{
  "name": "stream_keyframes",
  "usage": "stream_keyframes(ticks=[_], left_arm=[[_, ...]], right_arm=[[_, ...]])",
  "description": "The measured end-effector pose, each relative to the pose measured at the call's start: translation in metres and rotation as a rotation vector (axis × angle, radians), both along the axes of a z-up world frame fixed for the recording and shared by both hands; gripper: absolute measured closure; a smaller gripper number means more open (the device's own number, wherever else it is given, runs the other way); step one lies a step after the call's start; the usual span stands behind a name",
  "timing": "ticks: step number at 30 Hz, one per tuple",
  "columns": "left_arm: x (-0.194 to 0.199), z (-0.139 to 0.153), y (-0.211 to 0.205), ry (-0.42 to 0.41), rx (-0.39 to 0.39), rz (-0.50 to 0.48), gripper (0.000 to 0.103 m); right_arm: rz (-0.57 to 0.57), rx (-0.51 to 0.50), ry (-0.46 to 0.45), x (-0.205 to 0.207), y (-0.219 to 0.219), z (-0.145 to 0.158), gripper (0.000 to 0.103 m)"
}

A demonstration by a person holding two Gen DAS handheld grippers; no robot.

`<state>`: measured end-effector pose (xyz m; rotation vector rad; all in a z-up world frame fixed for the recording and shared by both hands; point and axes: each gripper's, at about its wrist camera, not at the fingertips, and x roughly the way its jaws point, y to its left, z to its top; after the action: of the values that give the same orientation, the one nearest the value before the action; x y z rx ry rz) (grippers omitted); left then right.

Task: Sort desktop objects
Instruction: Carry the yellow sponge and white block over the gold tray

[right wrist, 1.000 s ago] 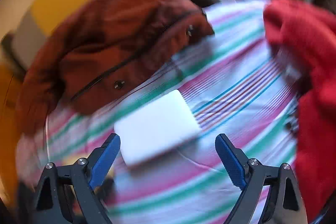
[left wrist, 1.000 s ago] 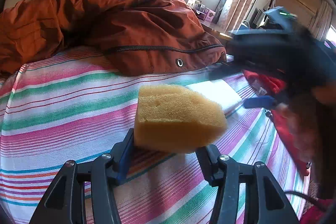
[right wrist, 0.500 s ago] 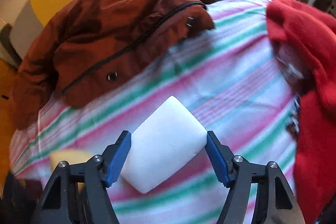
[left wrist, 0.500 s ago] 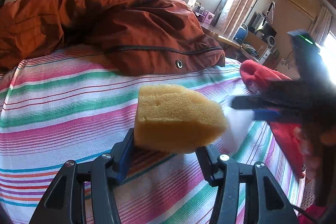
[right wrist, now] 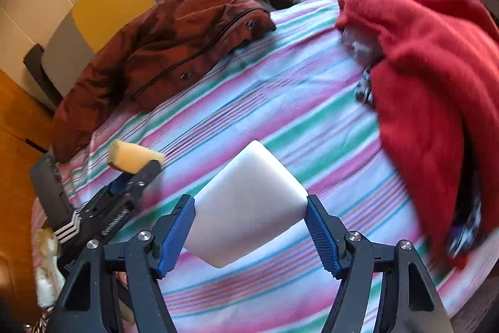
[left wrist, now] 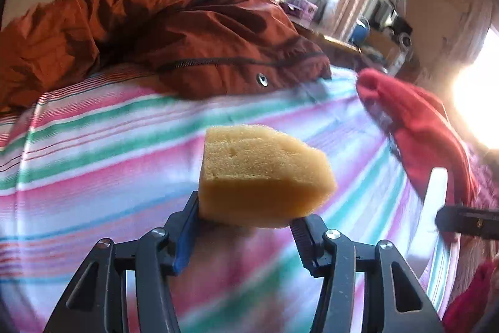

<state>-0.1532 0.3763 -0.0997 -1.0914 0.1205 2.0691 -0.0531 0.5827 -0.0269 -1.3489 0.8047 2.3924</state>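
Our right gripper [right wrist: 249, 236] clamps the white rounded foam block [right wrist: 246, 205] corner-up, our left gripper [left wrist: 244, 234] pinches the yellow sponge wedge [left wrist: 262, 173] to its left.

Right gripper [right wrist: 249, 227] clamped on a white block [right wrist: 246, 208], held above a striped cloth [right wrist: 280, 102] covering the surface. Left gripper [right wrist: 137, 169] at lower left, gripping a yellow sponge [right wrist: 131, 158]. Rust-brown jacket [right wrist: 162, 52] behind, red sweater [right wrist: 430, 77] heaped at right.
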Motion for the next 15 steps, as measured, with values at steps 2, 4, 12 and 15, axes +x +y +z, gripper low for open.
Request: stream_keyframes(ticks=[2,4,12,15], left_arm=[[0.01,0.002,-0.008,-0.023,-0.002,-0.003,0.048],[0.02,0.005,-0.021,-0.063,0.004,0.011,0.048],[0.073,0.037,-0.077,-0.126,0.072,0.007,0.049],[0.094,0.054,-0.102,-0.107,0.102,-0.013,0.049]], right_arm=[[-0.001,-0.02,0.011,0.009,-0.01,0.0,0.031],[0.0,-0.044,0.025,0.019,-0.022,0.001,0.031],[-0.02,-0.088,0.076,0.051,-0.058,0.011,0.031],[-0.019,-0.106,0.099,0.061,-0.071,0.018,0.031]])
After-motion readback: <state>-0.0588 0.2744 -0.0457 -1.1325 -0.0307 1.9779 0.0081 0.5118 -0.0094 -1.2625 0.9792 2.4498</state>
